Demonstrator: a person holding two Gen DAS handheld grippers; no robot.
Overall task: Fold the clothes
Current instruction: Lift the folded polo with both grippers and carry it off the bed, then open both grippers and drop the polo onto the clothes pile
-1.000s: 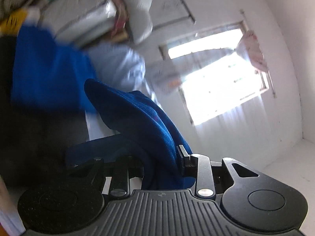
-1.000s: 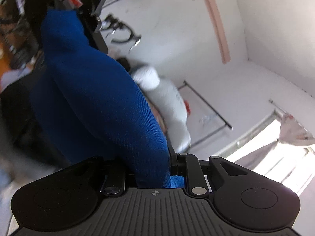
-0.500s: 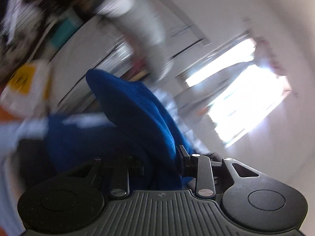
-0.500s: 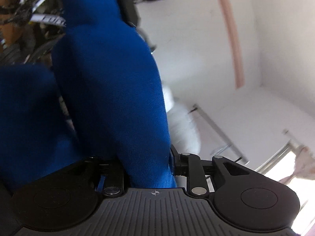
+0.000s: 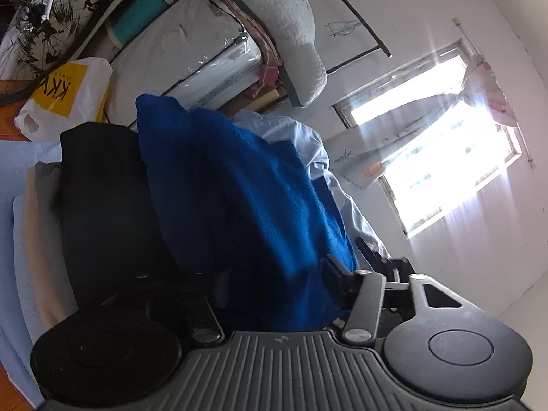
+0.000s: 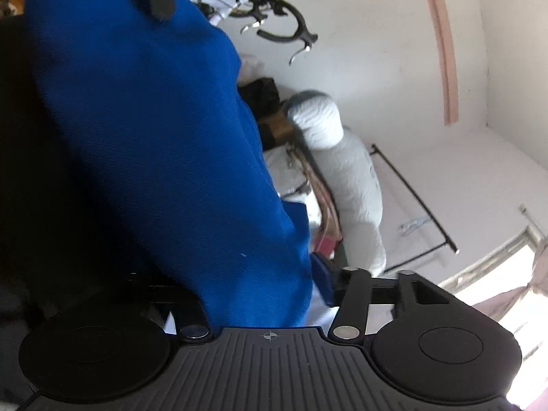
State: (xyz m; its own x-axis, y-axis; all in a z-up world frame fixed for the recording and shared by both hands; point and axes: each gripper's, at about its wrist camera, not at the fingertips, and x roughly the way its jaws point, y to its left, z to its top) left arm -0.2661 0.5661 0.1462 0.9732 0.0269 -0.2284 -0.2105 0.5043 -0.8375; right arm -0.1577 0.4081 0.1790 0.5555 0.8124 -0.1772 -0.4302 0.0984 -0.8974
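Between the two grippers: a deep blue knitted cloth garment (image 5: 239, 205) lies draped, its long axis running up and away from each camera toward the clutter at the back.
Left gripper (image 5: 274, 284): its jaws are opening; the blue cloth is between them, but the right finger stands clear of it, so I judge it let go. The left finger is lost in dark shadow.
Right gripper (image 6: 246, 287): also opening; the same blue garment (image 6: 154, 137) fills the gap, and a strip of light shows between the cloth and the right finger. The grip looks given up here too.
Place of the garment: it rests over a black folded cloth (image 5: 102, 198) that lies on beige and pale blue folded cloths (image 5: 37, 222), seemingly a stack.
Relation for the next move: the garment starts right at both pairs of fingers and reaches forward; neither hand seems nearer, so I judge both can draw straight back.
Hidden: the far end of the garment and its edges; the surface below the stack; the left part of the right view is nearly black.
Background: a white plastic bag with a yellow label (image 5: 65, 92) and a bright window (image 5: 445, 137).
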